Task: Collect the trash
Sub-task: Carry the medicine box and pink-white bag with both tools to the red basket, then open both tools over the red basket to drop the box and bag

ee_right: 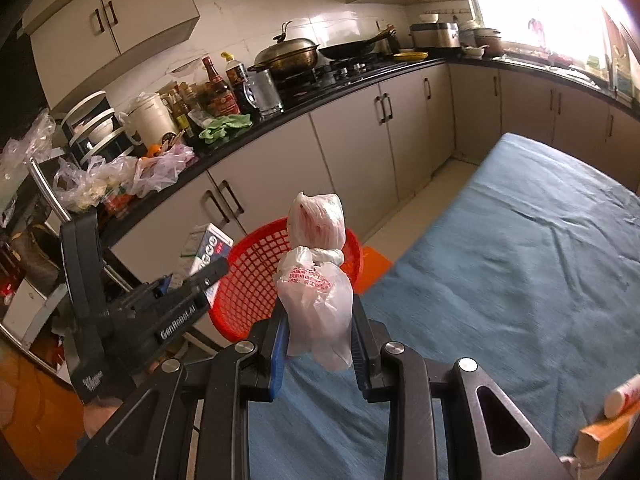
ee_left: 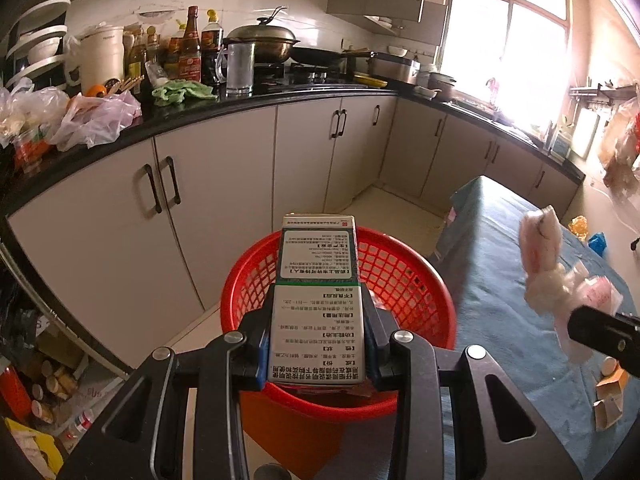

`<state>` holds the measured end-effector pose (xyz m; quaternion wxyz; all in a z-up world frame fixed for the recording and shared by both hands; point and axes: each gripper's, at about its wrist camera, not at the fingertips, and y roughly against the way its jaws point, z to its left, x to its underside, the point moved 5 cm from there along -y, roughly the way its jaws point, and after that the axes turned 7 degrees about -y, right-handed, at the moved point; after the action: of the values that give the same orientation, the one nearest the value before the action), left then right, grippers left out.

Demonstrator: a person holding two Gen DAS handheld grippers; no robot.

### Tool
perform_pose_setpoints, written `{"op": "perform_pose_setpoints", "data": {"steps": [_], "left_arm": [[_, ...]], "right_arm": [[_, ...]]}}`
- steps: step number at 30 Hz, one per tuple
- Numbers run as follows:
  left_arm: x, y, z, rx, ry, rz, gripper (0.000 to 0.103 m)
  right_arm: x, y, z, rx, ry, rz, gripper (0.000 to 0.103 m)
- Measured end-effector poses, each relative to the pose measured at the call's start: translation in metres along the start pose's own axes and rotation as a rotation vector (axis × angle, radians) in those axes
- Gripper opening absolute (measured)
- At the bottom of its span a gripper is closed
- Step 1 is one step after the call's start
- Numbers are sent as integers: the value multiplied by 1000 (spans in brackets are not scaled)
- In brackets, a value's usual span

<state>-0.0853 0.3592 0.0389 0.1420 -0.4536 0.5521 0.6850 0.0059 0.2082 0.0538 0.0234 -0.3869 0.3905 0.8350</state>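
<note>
- Presently, my left gripper (ee_left: pixel 318 336): jaws clamped on the long sides of a medicine box (ee_left: pixel 318 300), which stands out forward between the pads.
- Medicine box: slim white carton, green band and green-framed panel near its far end, dense black print reading upside down to me; it hangs over the red basket (ee_left: pixel 412 280).
- Red basket: round plastic, lattice wall, standing on the floor beside the table (ee_left: pixel 500 248); something pale lies inside, too hidden to name.
- My right gripper (ee_right: pixel 320 340): jaws closed on the lower part of a plastic bag (ee_right: pixel 316 280), over the table's edge, near the basket.
- Plastic bag: thin, whitish and translucent, red print on the front, knotted at the middle, with a puffed top above the knot and pinkish contents showing through.
- Table: covered in blue cloth; an orange carton (ee_right: pixel 604 436) and a small white tube (ee_right: pixel 624 396) lie at its near right corner.
- Beyond: black counter (ee_left: pixel 240 108) over pale cabinets, crowded with bottles, a lidded wok and loose bags.
</note>
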Motion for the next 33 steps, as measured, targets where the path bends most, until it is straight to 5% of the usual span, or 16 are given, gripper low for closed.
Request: {"op": "perform_pose_setpoints", "data": {"steps": [20,33], "left_arm": [[10,-48,10,-18,-11,77,34],[11,-61,10,-24,-11,93,34]], "right_arm": [[-20,-104,1,-15,-96,145,32],[-25,-121,-4,-15,-133,162,36]]}}
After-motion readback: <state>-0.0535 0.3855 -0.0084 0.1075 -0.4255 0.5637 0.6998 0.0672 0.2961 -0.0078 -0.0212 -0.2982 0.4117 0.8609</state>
